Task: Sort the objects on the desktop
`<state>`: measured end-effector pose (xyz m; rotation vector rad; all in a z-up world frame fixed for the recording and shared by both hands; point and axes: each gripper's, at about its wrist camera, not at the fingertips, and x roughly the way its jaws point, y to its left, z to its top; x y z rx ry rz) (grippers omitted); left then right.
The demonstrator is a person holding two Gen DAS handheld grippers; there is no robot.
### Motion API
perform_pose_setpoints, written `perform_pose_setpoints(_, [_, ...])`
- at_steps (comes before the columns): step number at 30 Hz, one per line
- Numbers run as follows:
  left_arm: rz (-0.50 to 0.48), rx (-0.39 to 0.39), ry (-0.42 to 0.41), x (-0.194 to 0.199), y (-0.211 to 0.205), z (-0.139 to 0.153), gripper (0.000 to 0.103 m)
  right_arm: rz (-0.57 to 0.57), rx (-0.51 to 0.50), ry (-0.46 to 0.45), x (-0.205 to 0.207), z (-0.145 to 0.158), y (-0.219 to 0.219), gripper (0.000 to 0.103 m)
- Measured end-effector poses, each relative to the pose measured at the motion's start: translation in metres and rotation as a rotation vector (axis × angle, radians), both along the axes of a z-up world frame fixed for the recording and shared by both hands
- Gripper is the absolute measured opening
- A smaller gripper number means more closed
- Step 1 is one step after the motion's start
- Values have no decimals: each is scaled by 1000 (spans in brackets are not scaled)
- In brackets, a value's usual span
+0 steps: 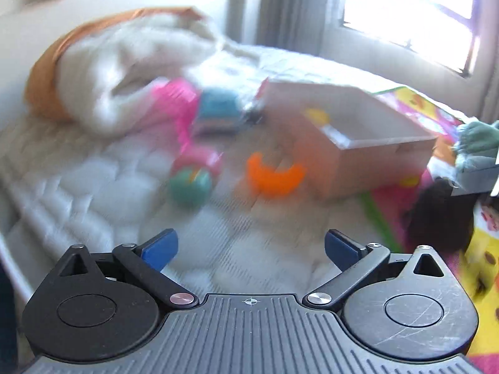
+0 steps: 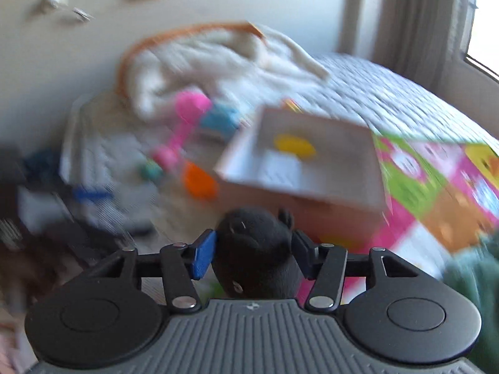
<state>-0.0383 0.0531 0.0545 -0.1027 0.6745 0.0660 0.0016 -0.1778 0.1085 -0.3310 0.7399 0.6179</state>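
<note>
My right gripper (image 2: 253,254) is shut on a black plush toy (image 2: 254,249), its blue pads pressed against both sides. It hangs just in front of a cardboard box (image 2: 299,193) that holds a yellow piece (image 2: 294,145). My left gripper (image 1: 251,249) is open with nothing between its fingers, above the white mattress (image 1: 93,187). Ahead of it lie an orange curved toy (image 1: 274,174), a green ball (image 1: 188,187), a pink toy (image 1: 181,103) and a blue toy (image 1: 218,109). The same box (image 1: 358,143) stands to its right. The black plush (image 1: 439,215) shows at the right edge of the left wrist view.
A white blanket with an orange edge (image 1: 124,62) is heaped at the back of the bed. A colourful play mat (image 2: 436,180) lies right of the box. A green cloth (image 1: 477,137) sits at far right. Wall, curtain and bright window (image 1: 405,9) stand behind.
</note>
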Motion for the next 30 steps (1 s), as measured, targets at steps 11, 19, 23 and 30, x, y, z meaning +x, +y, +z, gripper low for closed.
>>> perform_pose_setpoints(11, [-33, 131, 97, 83, -27, -3, 78, -92, 144, -42, -11, -63, -14, 87])
perform_pose_setpoints(19, [-19, 97, 89, 82, -17, -7, 61, -80, 144, 2, -15, -86, -16, 96])
perform_pose_setpoints(23, [-54, 67, 109, 58, -21, -2, 51, -75, 138, -20, -18, -87, -13, 95])
perform_pose_setpoints(30, [-167, -21, 145, 13, -53, -2, 35, -83, 118, -9, -15, -75, -25, 70])
